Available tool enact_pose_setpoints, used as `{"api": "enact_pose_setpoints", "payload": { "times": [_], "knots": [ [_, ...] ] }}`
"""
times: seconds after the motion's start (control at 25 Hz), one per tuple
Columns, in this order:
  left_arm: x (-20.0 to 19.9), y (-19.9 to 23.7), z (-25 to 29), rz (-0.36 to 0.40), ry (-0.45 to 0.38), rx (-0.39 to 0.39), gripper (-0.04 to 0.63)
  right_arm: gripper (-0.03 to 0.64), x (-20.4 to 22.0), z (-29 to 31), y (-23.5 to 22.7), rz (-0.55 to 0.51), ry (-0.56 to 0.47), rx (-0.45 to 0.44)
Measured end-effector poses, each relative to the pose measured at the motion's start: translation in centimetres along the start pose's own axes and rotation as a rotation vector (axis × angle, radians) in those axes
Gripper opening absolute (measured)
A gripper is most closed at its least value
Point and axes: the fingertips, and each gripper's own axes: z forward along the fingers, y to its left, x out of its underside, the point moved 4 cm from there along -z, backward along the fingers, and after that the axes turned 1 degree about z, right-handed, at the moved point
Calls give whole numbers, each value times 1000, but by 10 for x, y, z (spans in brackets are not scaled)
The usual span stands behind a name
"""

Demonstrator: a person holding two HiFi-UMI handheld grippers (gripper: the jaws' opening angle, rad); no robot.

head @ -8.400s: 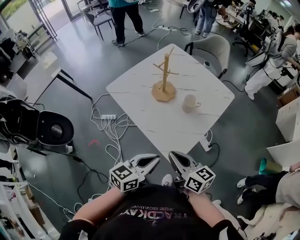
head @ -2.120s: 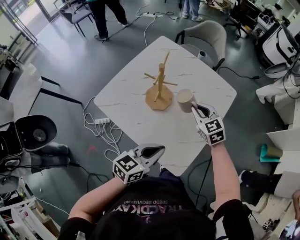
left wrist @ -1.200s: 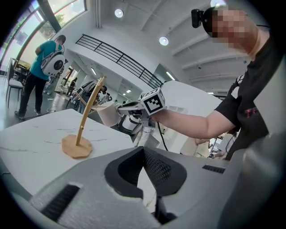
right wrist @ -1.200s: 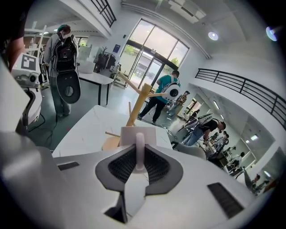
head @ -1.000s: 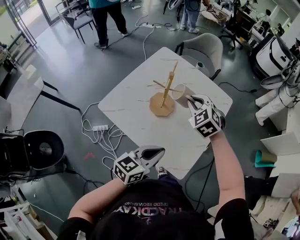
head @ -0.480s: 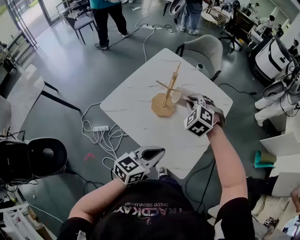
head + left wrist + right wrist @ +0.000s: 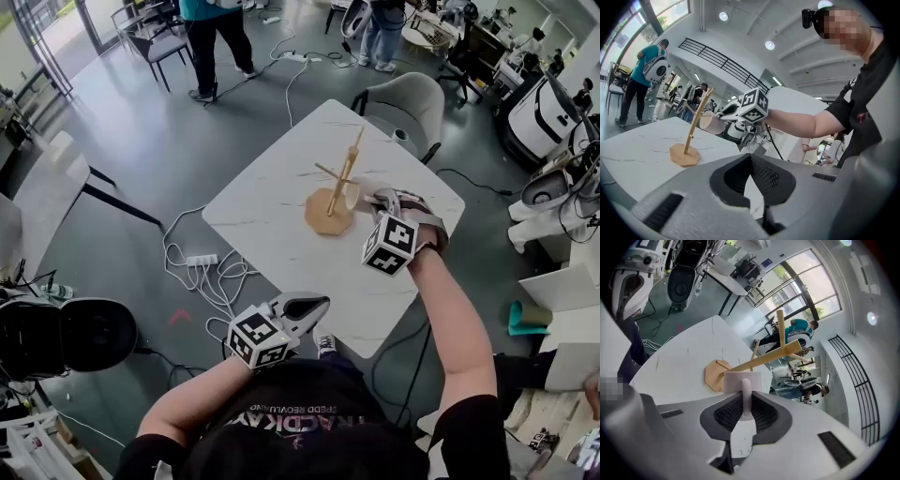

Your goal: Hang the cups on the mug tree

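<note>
Now, the cup [image 7: 360, 194] is up off the table [image 7: 272, 220] and tucked in close beside the tree [image 7: 340, 178], its mouth turned toward the trunk. The right gripper [image 7: 380, 200] has it by the handle [image 7: 746, 397], jaws pinched narrow on that thin loop, with the cup body out past the tips. It's a sensible grip: taking the handle from outside should leave the loop free for a peg to slip through. The gripper is tilted down and rolled over, and that looks like a way of lining the handle up with a peg [image 7: 780, 331]. In the right gripper view the trunk runs right across behind the cup, with the base [image 7: 715, 375] just beyond. Whether cup and wood are touching can't be told. By the look of it, the cup is not hung yet.

The left gripper [image 7: 309, 306] hangs back near the person's body, off the table's near corner, with its jaws together on nothing. It is probably parked there to stay clear, since this seems a one-handed job.

The count: one cup, one tree with several pegs and every one of them bare, and two grippers.
</note>
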Motion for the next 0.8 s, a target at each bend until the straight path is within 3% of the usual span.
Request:
{"api": "enact_pose_setpoints", "payload": {
  "times": [0.44, 0.8],
  "knots": [
    [2, -2, -7, 9, 9, 9, -3, 46, -15, 1, 6, -167, 73, 50],
    [6, -1, -21, 9, 14, 6, -3, 47, -20, 5, 18, -241, 140, 90]
  ]
}}
